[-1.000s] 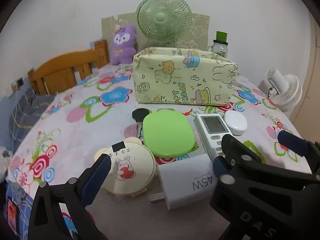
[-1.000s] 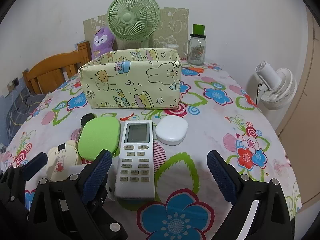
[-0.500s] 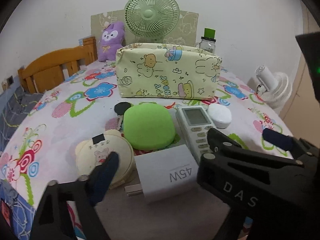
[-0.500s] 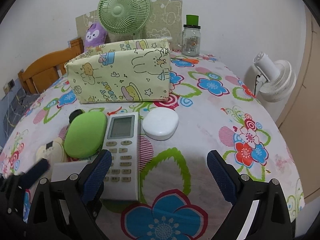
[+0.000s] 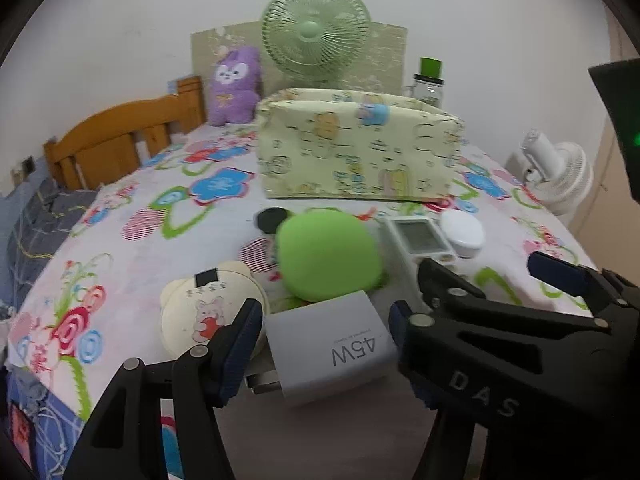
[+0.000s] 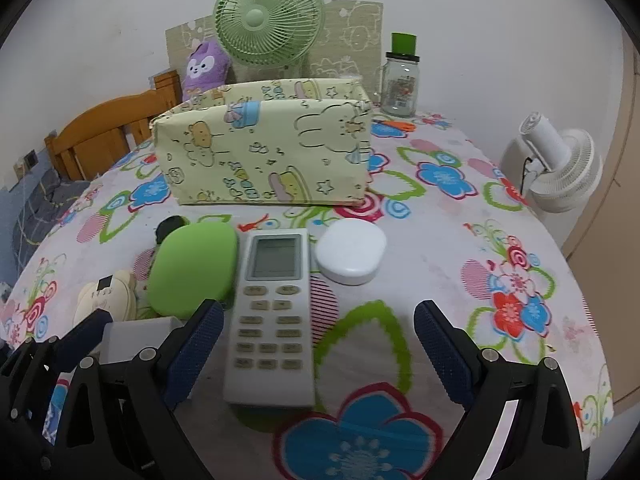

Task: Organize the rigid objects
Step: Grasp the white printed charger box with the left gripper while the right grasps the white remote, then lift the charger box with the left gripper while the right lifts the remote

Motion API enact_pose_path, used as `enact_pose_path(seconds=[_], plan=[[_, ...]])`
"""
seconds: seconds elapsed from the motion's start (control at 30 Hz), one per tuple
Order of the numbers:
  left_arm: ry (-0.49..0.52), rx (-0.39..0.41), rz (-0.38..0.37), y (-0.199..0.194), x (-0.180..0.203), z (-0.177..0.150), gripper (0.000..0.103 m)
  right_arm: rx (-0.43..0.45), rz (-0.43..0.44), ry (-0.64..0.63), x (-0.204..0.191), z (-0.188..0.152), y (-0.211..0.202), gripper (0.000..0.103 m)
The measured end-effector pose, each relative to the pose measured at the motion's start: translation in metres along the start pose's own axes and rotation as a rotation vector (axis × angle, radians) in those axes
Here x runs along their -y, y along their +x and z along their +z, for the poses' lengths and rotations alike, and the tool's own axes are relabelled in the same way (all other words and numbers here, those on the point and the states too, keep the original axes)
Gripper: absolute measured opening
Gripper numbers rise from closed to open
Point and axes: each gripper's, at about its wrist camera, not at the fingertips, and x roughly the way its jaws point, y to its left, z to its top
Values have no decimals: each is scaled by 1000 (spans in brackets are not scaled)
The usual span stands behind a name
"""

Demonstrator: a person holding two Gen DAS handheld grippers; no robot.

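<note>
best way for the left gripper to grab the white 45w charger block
Grip the white rectangular 45W charger block across its two flat side faces, coming in low from the prong end nearest the left gripper; its open fingers already straddle it.

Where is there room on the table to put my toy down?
Bare flowered tablecloth lies right of the white oval case, and more left of the green oval case. It is crowded near the front, where the grey remote control, white charger block and cream bear-print case sit close together.
</note>
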Motion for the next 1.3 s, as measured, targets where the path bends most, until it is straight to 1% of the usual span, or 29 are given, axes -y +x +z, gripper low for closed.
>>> enact_pose_path(seconds=[0.03, 0.07, 0.13, 0.17, 0.23, 0.27, 0.3, 0.33, 0.37, 0.4, 0.43, 0.53, 0.6, 0.67, 0.73, 0.83, 0.87, 0.93, 1.03, 1.07, 1.2, 1.23, 1.3], plan=[[-3, -2, 10, 1, -1, -1, 77, 0, 2, -3, -2, 0, 1, 98], [-7, -8, 11, 2, -2, -1, 79, -6, 0, -12, -5, 1, 4, 98], [-13, -44, 15, 7, -1, -6, 80, -32, -5, -42, -10, 0, 11, 98], [7, -28, 35, 6, 2, -7, 80, -43, -2, -51, -12, -1, 14, 98], [13, -29, 46, 7, 3, -8, 81, -58, -11, -44, -11, -1, 19, 93], [13, -28, 48, 7, 3, -8, 82, -69, -13, -31, -8, -1, 22, 85], [12, -27, 48, 8, 4, -8, 82, -86, 6, -20, -6, -2, 25, 77], [13, -25, 52, 9, 4, -8, 82, -93, 20, -13, -5, -2, 27, 76], [19, -25, 55, 10, 5, -8, 82, -85, 24, -28, -8, -2, 26, 66], [23, -25, 58, 11, 6, -8, 82, -81, 32, -36, -9, -2, 25, 52], [23, -24, 60, 11, 7, -7, 82, -79, 41, -43, -10, -1, 25, 47], [29, -23, 48, 12, 10, -6, 82, -83, 52, -39, -7, 0, 24, 47], [39, -16, 57, 12, 14, -6, 81, -82, 59, -43, -5, -2, 23, 47], [46, -1, 64, 14, 18, -8, 76, -84, 62, -38, -2, -2, 22, 47], [52, 6, 76, 15, 21, -8, 74, -85, 63, -31, 1, -3, 21, 47], [63, 8, 84, 15, 24, -8, 66, -88, 58, -33, 4, -3, 21, 47], [64, 11, 87, 14, 24, -8, 65, -89, 58, -34, 4, -3, 21, 47], [61, 12, 94, 13, 24, -9, 65, -90, 57, -42, 4, -2, 22, 48], [69, 16, 113, 9, 27, -14, 71, -87, 51, -51, 4, -2, 23, 47], [77, 16, 117, 7, 29, -15, 71, -85, 50, -55, 4, -1, 24, 47], [83, 19, 113, 4, 30, -17, 68, -82, 44, -67, 1, -2, 24, 47], [83, 22, 113, 4, 30, -17, 64, -81, 42, -70, 1, -2, 24, 47], [77, 23, 107, 4, 29, -17, 64, -84, 42, -69, 1, -2, 24, 47]])
